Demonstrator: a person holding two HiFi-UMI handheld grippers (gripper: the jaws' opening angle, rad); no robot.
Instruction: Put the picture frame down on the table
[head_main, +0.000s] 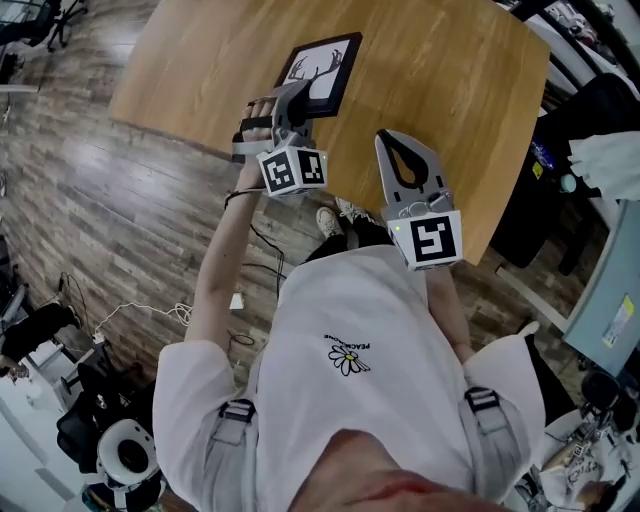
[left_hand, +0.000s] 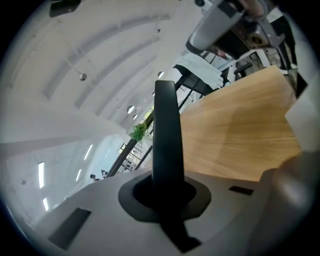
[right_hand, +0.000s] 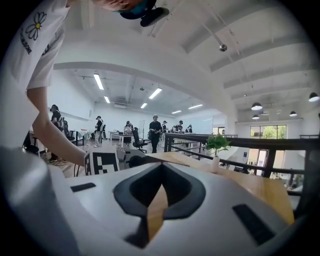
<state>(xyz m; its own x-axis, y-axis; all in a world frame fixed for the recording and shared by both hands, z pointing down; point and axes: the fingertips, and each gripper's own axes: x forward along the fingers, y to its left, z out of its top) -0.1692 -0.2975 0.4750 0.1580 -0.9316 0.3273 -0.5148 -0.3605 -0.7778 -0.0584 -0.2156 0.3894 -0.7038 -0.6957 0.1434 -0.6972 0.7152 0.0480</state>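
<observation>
A black picture frame (head_main: 320, 70) with a white antler drawing is over the near left part of the wooden table (head_main: 440, 90). My left gripper (head_main: 297, 92) is shut on the frame's near edge. In the left gripper view the frame (left_hand: 166, 130) rises edge-on from between the jaws of the left gripper (left_hand: 167, 192), with the table (left_hand: 240, 140) to its right. I cannot tell whether the frame touches the table. My right gripper (head_main: 390, 138) hovers at the table's near edge, shut and holding nothing. In its own view the right gripper (right_hand: 159, 172) points across the table (right_hand: 250, 187).
The table's near edge runs just below both grippers, with wood-plank floor (head_main: 120, 190) beneath. A black chair and bags (head_main: 560, 160) stand at the table's right side. A small potted plant (right_hand: 216, 150) and a dark railing (right_hand: 260, 145) lie beyond the table. Several people stand far off.
</observation>
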